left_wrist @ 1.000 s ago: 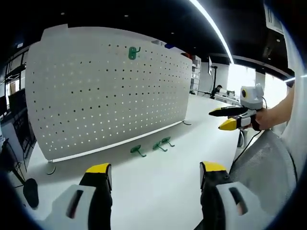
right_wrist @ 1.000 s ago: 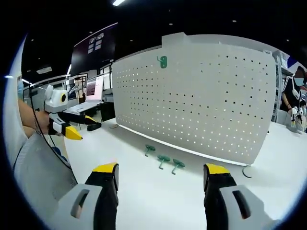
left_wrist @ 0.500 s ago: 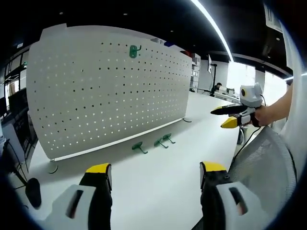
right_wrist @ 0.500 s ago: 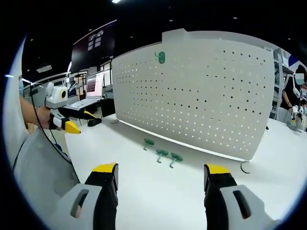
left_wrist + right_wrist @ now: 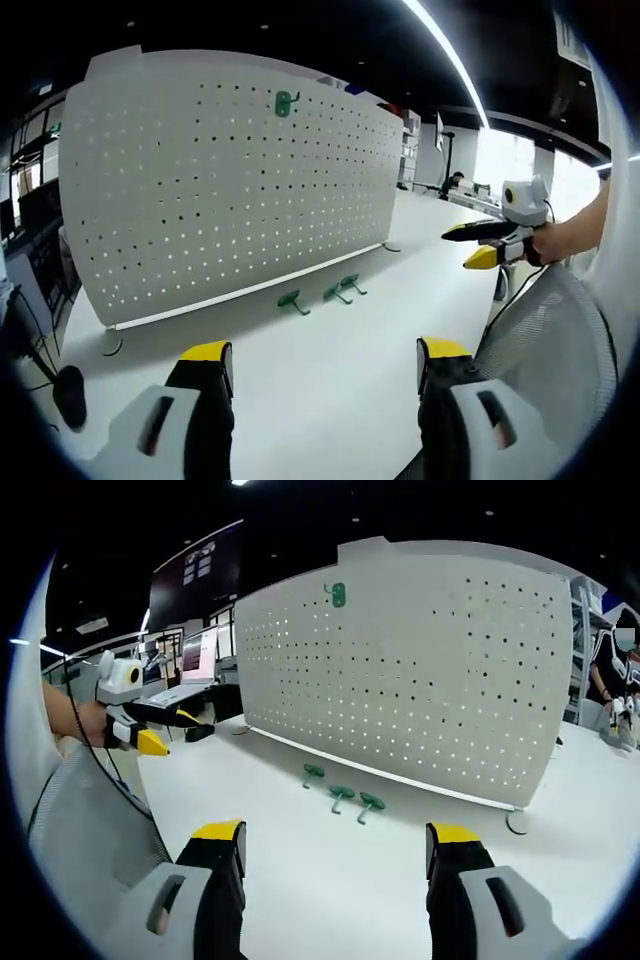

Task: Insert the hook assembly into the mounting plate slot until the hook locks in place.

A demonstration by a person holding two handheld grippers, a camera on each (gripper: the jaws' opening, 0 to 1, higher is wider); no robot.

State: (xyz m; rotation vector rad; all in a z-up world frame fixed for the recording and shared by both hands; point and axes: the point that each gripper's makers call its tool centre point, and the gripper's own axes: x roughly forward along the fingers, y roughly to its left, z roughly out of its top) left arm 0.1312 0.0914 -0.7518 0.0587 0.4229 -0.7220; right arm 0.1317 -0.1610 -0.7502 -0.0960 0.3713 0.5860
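Loosely, three green hooks lie before the pegboard.

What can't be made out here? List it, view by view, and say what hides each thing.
- Left gripper view: the mounted green hook on the pegboard is too small to tell whether it is locked.
- Left gripper view: the three loose hooks on the table are too small to show their clip ends.
- Right gripper view: the pegboard's back is hidden by its own face.
- Both views: each view's own tongs are cut off by the bottom edge.
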